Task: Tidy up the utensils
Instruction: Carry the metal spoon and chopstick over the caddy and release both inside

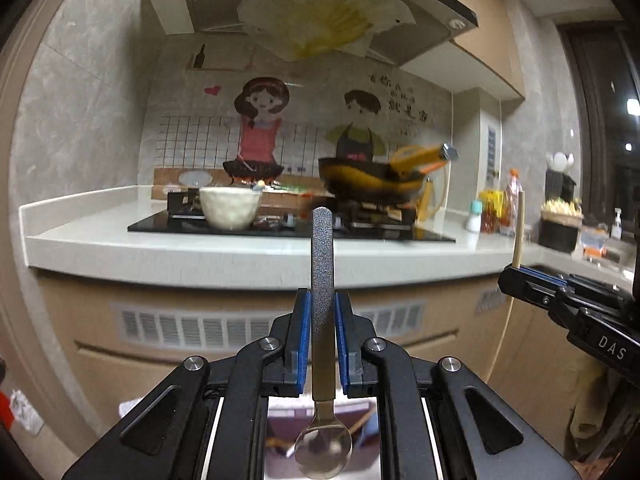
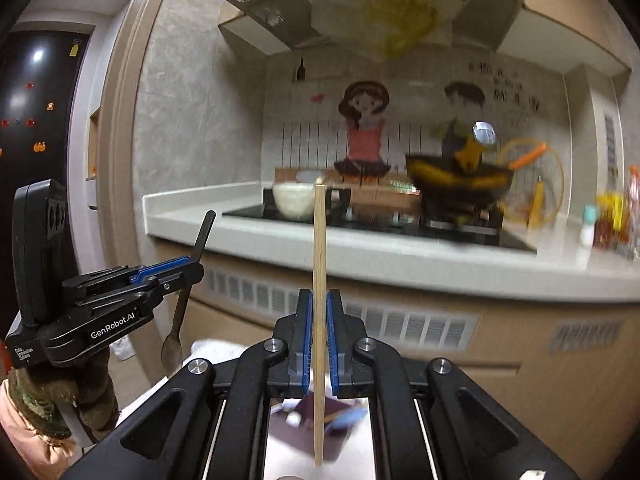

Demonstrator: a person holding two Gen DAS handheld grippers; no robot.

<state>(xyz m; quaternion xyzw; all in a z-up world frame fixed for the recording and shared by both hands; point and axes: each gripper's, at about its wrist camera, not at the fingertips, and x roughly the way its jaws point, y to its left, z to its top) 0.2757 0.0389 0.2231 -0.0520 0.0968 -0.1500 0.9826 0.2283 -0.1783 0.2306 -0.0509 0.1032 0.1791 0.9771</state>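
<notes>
My left gripper is shut on a metal spoon, held upright with the handle up and the bowl down near the camera. It also shows in the right wrist view at the left, with the spoon hanging through it. My right gripper is shut on a wooden chopstick, held upright. It shows at the right edge of the left wrist view, with the chopstick sticking up. Both grippers are in the air in front of the counter.
A pale counter with a black hob lies ahead. A white bowl and a dark wok stand on the hob. Bottles and jars stand at the right. A range hood hangs above.
</notes>
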